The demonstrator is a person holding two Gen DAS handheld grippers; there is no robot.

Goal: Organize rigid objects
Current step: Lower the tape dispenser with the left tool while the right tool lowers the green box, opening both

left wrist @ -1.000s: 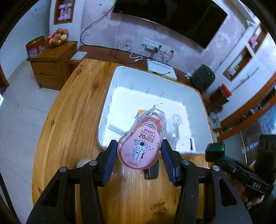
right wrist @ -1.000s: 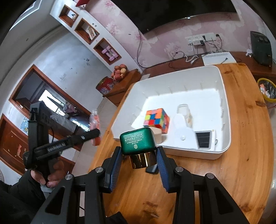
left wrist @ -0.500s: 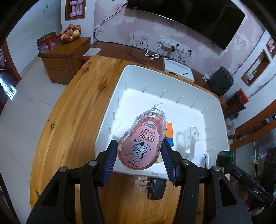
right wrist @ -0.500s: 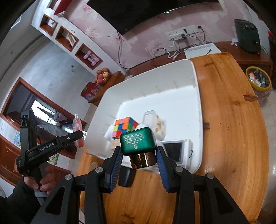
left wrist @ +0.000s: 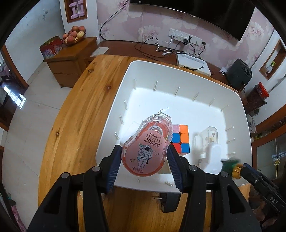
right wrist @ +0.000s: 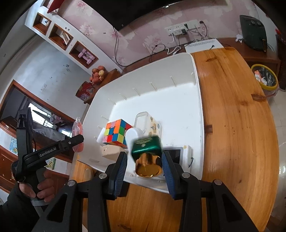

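Over the bin [left wrist: 114, 114], left tool [left wrist: 144, 160] pinching tape dispenser [left wrist: 146, 144]

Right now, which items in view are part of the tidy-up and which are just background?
Part of the job:
- pink correction tape, gripped in the left jaws
- green-and-gold bottle, tilted and blurred between the right jaws, which look open
- white bin
- Rubik's cube, clear box, both in the bin
- black plug on the wooden table

Background:
- fruit bowl
- TV
- power strip
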